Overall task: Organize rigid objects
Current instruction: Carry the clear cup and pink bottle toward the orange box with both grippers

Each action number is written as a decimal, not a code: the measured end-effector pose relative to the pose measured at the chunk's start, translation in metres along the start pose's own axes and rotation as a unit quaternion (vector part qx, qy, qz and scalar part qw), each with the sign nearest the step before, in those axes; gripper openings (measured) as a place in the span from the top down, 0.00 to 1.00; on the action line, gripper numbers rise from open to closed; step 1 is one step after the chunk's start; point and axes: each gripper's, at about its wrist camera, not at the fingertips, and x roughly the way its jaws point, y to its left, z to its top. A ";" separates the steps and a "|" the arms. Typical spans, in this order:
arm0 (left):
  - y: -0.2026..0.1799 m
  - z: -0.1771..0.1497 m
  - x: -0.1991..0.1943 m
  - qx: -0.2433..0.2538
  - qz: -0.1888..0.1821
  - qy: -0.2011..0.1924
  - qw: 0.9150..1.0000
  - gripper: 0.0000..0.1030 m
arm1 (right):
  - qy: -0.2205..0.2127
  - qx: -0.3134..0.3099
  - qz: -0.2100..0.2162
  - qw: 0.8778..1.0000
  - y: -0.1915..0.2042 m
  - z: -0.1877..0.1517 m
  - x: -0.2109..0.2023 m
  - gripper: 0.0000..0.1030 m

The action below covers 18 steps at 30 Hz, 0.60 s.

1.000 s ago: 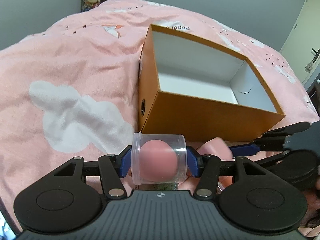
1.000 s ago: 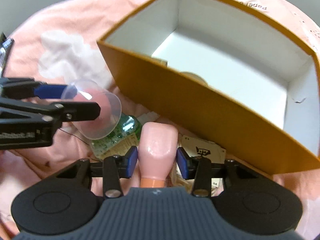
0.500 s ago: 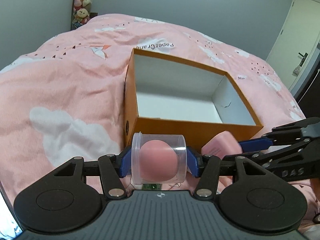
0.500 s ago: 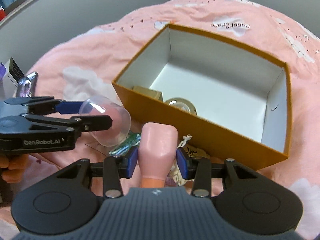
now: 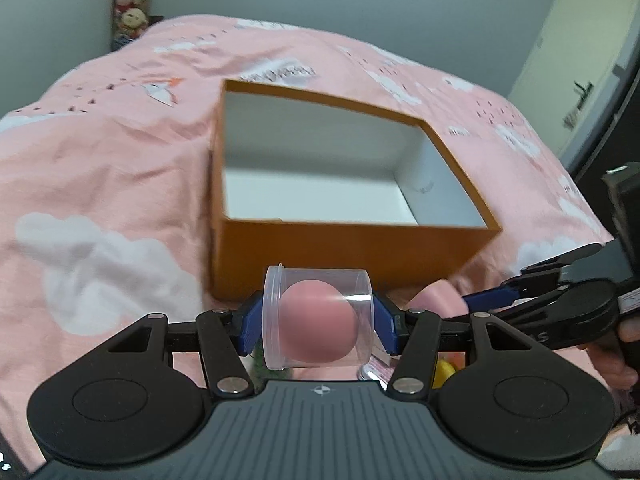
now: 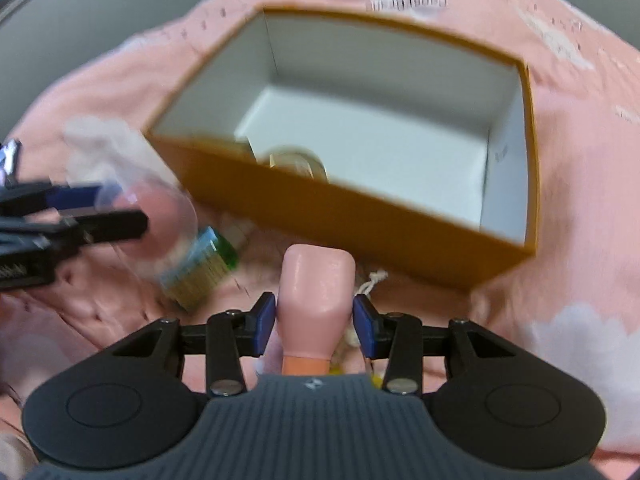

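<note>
My left gripper point(image 5: 319, 322) is shut on a clear plastic jar point(image 5: 318, 318) with a pink ball inside, held above the bed just in front of the orange box point(image 5: 352, 248). My right gripper point(image 6: 315, 320) is shut on a pink bottle point(image 6: 316, 300), held in front of the box's near wall point(image 6: 360, 220). The box is open, white inside, and holds a round tin point(image 6: 298, 164) by the near wall. In the right wrist view the left gripper point(image 6: 100, 216) with the jar shows at the left. In the left wrist view the right gripper point(image 5: 492, 296) shows at the right.
A pink bedspread with white clouds point(image 5: 100, 184) lies under everything. A green and blue packet point(image 6: 200, 268) and a tag with string point(image 6: 374, 278) lie on the bed in front of the box. Plush toys point(image 5: 132, 4) stand at the far wall. A door point(image 5: 588, 60) is at the right.
Both grippers have lifted and drawn back from the box with their objects still held. The box looks farther off and more of its inside shows. Both views are blurred by motion.
</note>
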 end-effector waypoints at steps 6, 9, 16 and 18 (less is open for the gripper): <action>-0.019 -0.009 0.017 0.033 -0.027 0.037 0.998 0.38 | 0.038 0.022 -0.001 0.999 -0.014 -0.020 0.015 0.58; -0.023 -0.012 0.021 0.040 -0.032 0.048 0.998 0.38 | 0.043 0.015 -0.016 0.999 -0.013 -0.028 0.014 0.57; -0.029 -0.013 0.031 0.051 -0.033 0.067 0.996 0.38 | 0.023 0.031 -0.013 0.999 -0.025 -0.032 0.003 0.42; -0.032 -0.013 0.033 0.055 -0.033 0.069 0.996 0.38 | 0.011 0.055 0.003 0.998 -0.032 -0.028 0.006 0.43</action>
